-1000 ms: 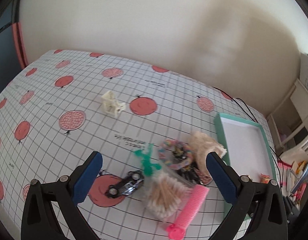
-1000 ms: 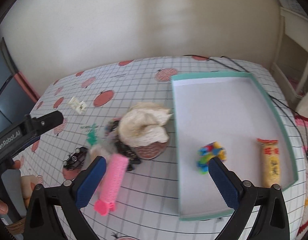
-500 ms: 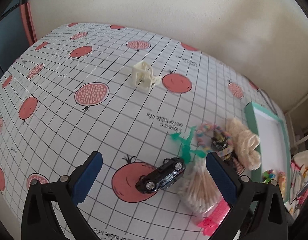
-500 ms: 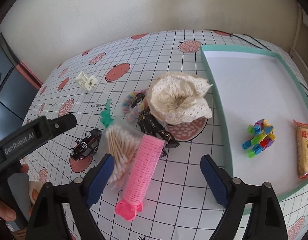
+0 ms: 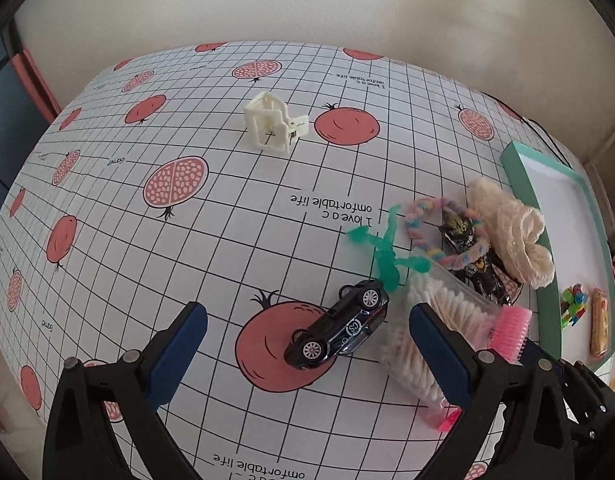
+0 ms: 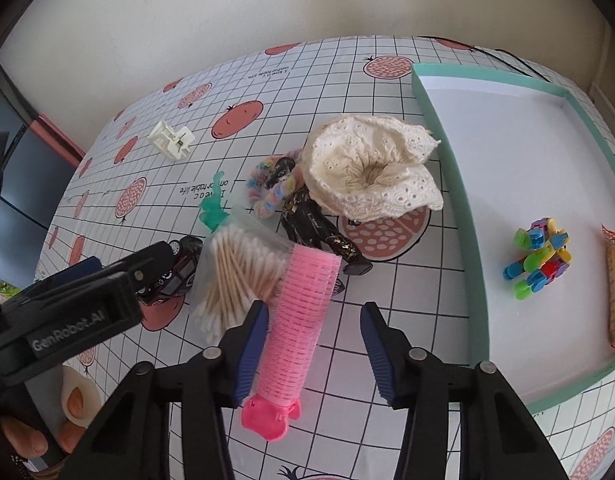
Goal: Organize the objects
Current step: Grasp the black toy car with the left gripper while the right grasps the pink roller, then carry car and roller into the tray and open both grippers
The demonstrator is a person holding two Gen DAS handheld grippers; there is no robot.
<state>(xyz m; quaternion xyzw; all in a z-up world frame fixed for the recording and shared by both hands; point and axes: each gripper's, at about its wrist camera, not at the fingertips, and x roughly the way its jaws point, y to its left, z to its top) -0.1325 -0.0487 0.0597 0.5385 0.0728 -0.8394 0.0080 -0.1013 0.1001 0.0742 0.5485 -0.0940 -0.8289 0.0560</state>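
Right claw: the right gripper (image 6: 313,344) has just been closing, and the ribbed pink plastic hair roller (image 6: 297,316) lies between its jaws; the left pad touches or nearly touches the roller, while a clear gap remains at the right pad, so it is not yet clenched.
Left claw: the left gripper (image 5: 307,354) stands wide and released, with the small black toy car (image 5: 339,326) between its jaws, touching neither pad.
Neighbour: the clear bag of cotton swabs (image 6: 237,270) lies just left of the right claw, touching the roller.
Destination: the teal-rimmed white tray (image 6: 477,280) lies right of the right claw.
Doing it well: I judge the pads should centre on the roller's ribbed barrel, avoid pinching the swab bag, and squeeze gently since the roller probably gives.
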